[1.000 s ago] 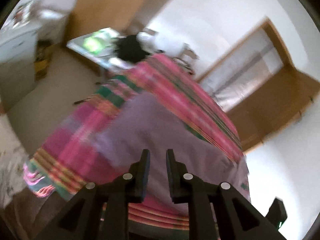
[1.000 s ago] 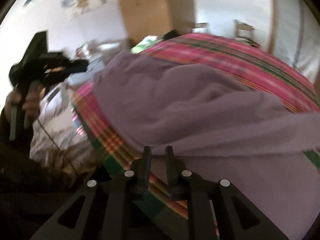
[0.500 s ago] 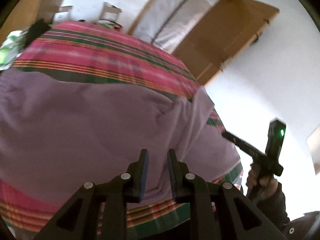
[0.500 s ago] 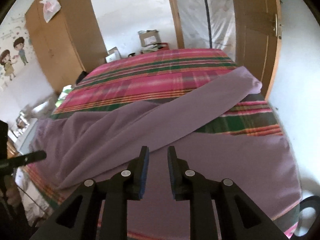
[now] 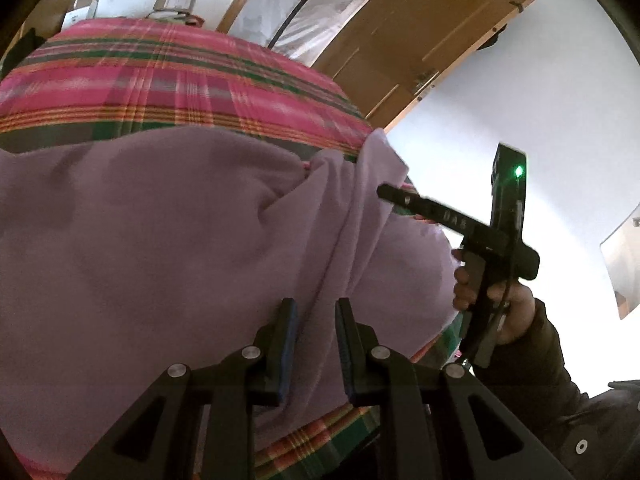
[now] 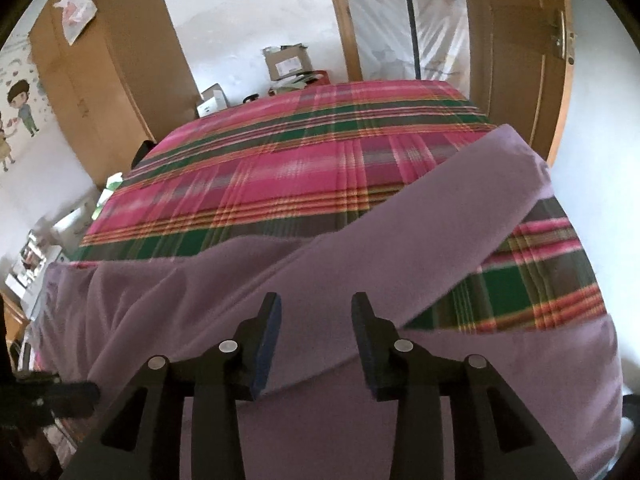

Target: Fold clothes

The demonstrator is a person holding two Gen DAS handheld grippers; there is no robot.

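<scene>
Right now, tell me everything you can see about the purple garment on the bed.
The purple garment is plain lilac, soft and fleecy-looking, with no print visible. It lies spread and rumpled across the near end of the plaid bedspread. One long sleeve stretches diagonally toward the bed's far right edge. Folds bunch near the right claw, whose jaws are opening with nothing between them. The left claw hangs above it, gripping nothing.

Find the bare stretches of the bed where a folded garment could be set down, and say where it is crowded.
Free: the far plaid blanket between the purple garment and the boxes at the wall; also a small plaid patch right of the sleeve. Crowded: the near edge, covered by the garment.
</scene>
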